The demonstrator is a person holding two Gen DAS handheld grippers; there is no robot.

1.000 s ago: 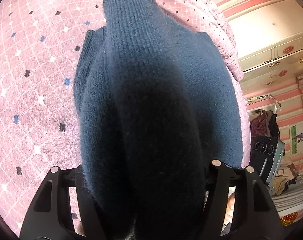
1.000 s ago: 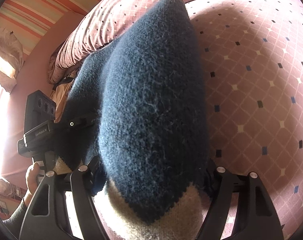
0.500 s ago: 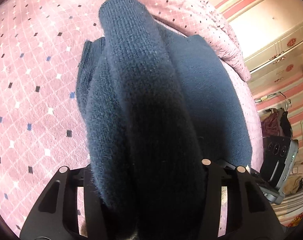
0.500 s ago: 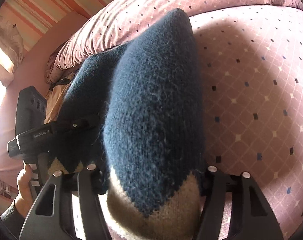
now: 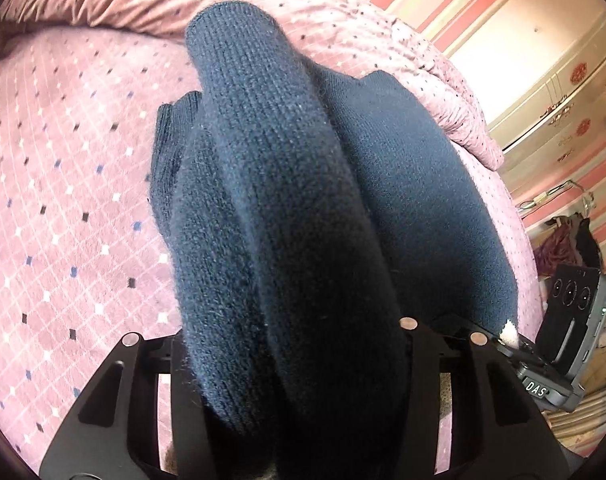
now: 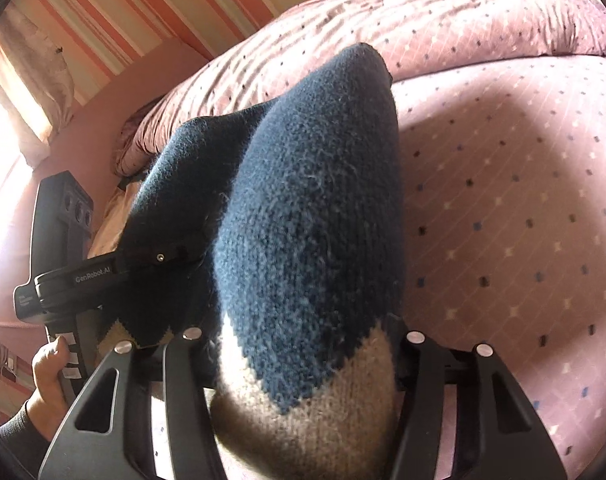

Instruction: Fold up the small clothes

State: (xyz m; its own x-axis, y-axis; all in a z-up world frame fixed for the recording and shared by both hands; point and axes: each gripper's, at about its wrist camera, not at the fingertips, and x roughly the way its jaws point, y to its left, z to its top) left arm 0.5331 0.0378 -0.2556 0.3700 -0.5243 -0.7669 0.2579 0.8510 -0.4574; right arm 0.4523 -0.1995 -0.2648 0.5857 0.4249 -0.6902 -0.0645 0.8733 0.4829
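**Both claws lift a dark knitted sweater off a pink bed**

Since a second ago, both claws have risen with the garment, and more of the rumpled quilt and striped wall shows behind it. Jaws on each have just been closing, with thick folds of knit between them.

From the left wrist view, the left claw (image 5: 299, 364) is partly closed on a bunched roll of the dark navy knitted wool sweater (image 5: 287, 208). The fabric fills the whole gap between the black fingers and rises away from the camera in a tall ridge, its far end draping over the pink bedspread with small diamond dots (image 5: 63, 208). A ribbed cuff lies to the left of the ridge.

From the right wrist view, the right claw (image 6: 303, 368) is likewise partly closed, gripping the sweater (image 6: 315, 208) where a beige zigzag band (image 6: 303, 428) borders the navy. The knit swells out between the fingers and peaks upward over the bedspread (image 6: 523, 220).

At that view's left edge the left claw (image 6: 175, 254) pinches the same sweater, held by the person's hand (image 6: 51, 372). A pink rumpled quilt (image 6: 423, 24) lies beyond.
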